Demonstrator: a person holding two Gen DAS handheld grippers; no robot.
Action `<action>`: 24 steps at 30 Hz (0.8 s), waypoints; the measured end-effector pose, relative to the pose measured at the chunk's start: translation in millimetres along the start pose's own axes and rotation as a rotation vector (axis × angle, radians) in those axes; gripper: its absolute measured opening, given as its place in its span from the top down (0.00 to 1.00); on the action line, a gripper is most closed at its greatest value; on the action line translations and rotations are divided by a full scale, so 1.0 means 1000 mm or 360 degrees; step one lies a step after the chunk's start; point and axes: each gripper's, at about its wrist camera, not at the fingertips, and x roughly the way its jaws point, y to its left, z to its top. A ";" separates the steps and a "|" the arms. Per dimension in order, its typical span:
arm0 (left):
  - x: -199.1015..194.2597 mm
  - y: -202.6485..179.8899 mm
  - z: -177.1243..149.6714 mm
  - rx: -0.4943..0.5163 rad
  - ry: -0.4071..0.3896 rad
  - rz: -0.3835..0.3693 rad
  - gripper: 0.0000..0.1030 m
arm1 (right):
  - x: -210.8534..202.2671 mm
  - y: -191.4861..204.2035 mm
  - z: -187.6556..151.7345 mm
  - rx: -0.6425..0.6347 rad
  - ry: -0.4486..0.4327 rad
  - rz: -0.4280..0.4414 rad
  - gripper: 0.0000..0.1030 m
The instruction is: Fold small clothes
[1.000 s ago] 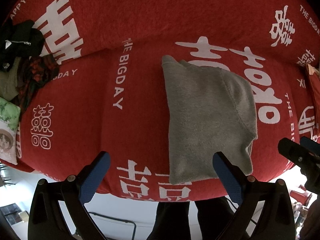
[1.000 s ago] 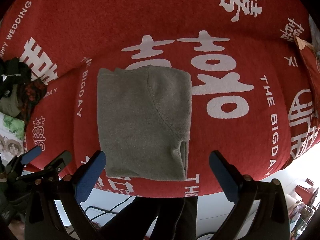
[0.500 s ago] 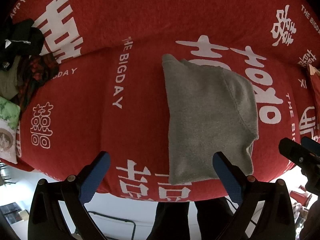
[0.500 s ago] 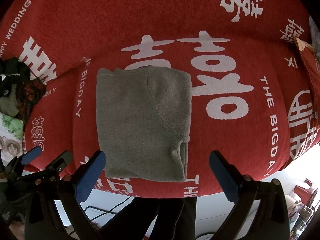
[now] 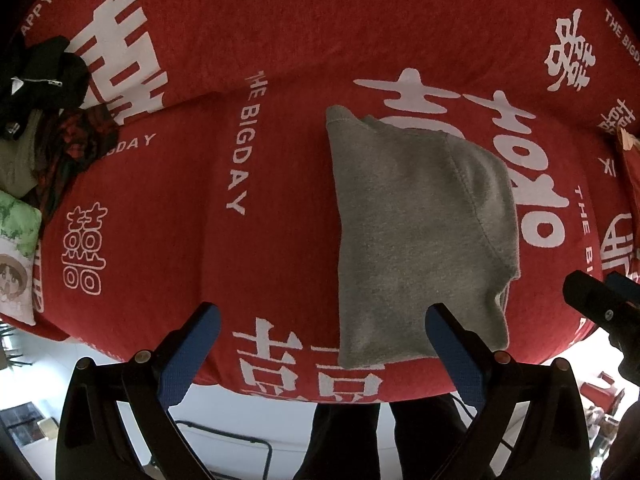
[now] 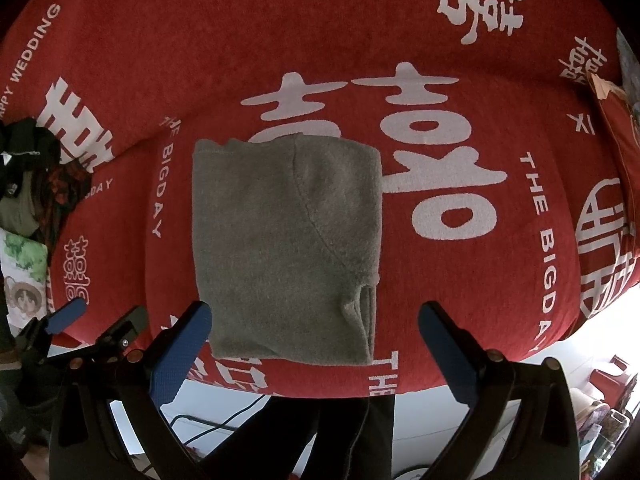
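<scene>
A grey garment (image 5: 420,232) lies folded into a rough rectangle on the red cover (image 5: 200,240) with white lettering; it also shows in the right wrist view (image 6: 284,248). My left gripper (image 5: 320,328) is open and empty above the near edge, to the garment's near left. My right gripper (image 6: 314,328) is open and empty above the garment's near edge. The right gripper's tips show at the right edge of the left wrist view (image 5: 600,300). The left gripper's tips show at the lower left of the right wrist view (image 6: 96,320).
A heap of dark and patterned clothes (image 5: 44,120) lies at the far left of the cover, with a printed cushion (image 5: 16,256) below it. A person's dark trouser legs (image 5: 380,440) stand at the near edge. Clutter sits on the floor at the right (image 6: 600,392).
Nothing has visibly moved beyond a slight drift of the views. Both grippers stay open above the folded garment.
</scene>
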 end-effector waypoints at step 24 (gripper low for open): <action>0.005 0.005 0.008 0.0025 -0.0014 0.0041 0.01 | 0.003 0.005 0.003 0.0001 0.0006 -0.0010 0.00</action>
